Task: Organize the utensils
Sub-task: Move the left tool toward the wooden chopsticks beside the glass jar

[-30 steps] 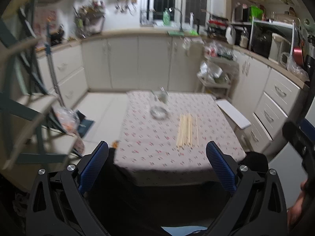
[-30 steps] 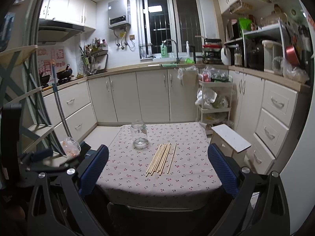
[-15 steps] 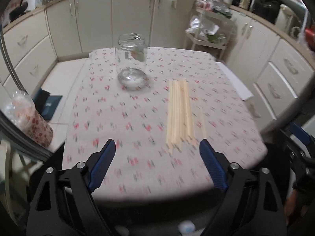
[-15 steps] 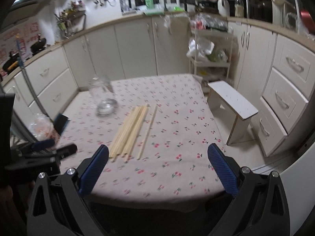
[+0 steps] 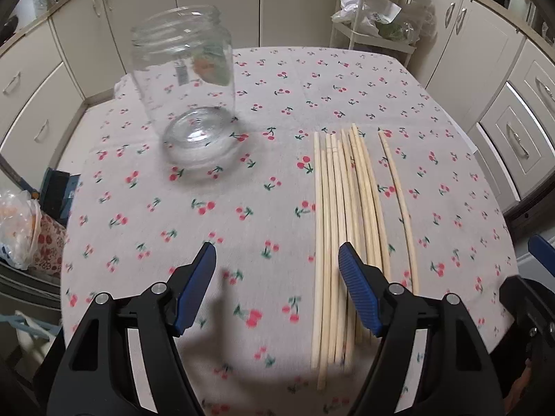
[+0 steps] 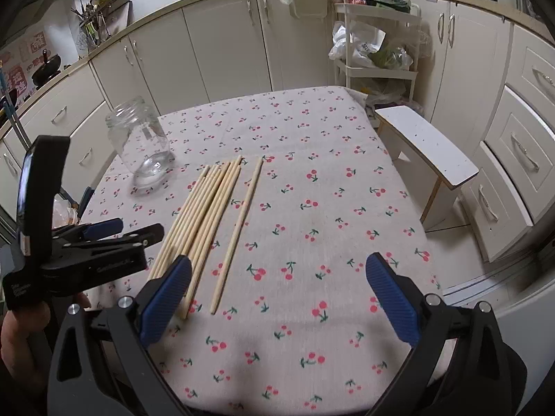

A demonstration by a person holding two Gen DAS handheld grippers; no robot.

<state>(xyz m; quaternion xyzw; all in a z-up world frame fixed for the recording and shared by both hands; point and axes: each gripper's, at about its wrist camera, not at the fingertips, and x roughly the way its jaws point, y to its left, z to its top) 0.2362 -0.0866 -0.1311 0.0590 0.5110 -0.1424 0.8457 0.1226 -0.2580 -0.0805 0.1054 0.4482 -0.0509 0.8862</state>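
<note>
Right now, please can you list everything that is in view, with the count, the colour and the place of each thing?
jar: one, clear glass, no lid, upright on the table, far left of the chopsticks
chopsticks: about nine, pale wood, flat in a bundle; one lies apart on the right side
tablecloth: one, light with red cherries, covers the table
stool: one, white, on the floor right of the table
cart: one, white, with bags, by the cabinets
cabinets: cream, along the walls
left gripper: black with blue pads, closing, nothing between them
right gripper: same colours, open, empty
hand: one, holding the left gripper
</note>
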